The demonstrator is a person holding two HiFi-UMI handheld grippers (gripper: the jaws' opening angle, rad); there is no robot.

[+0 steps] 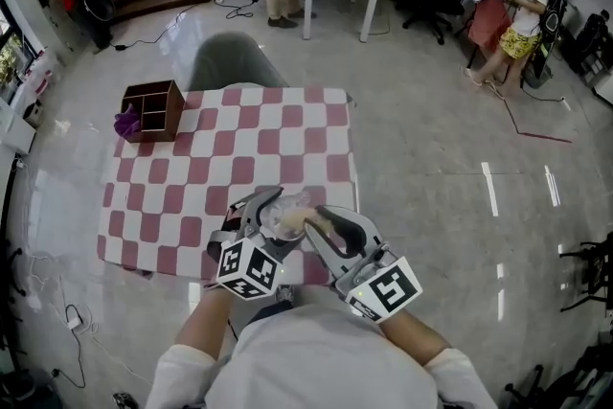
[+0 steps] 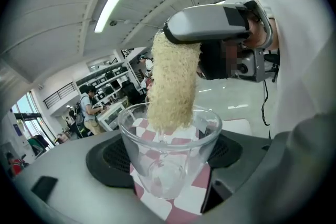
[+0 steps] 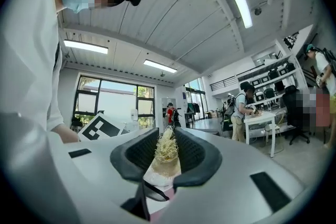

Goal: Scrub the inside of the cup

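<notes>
Clamping the cup point(image 2: 169, 136), left gripper point(image 1: 268, 214) half hides it overhead; right gripper point(image 3: 167, 153) pinches the scrubber point(image 2: 172, 86)

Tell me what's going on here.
A person holds a gripper in each hand over the near edge of a checkered table. The left gripper is shut on a clear glass cup. The right gripper is shut on a yellowish scrubbing sponge, whose end sits just inside the cup's mouth, well short of the bottom.

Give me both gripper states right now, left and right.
Left gripper: closed, holding the clear glass cup.
Right gripper: closed, holding the loofah scrubber.
</notes>
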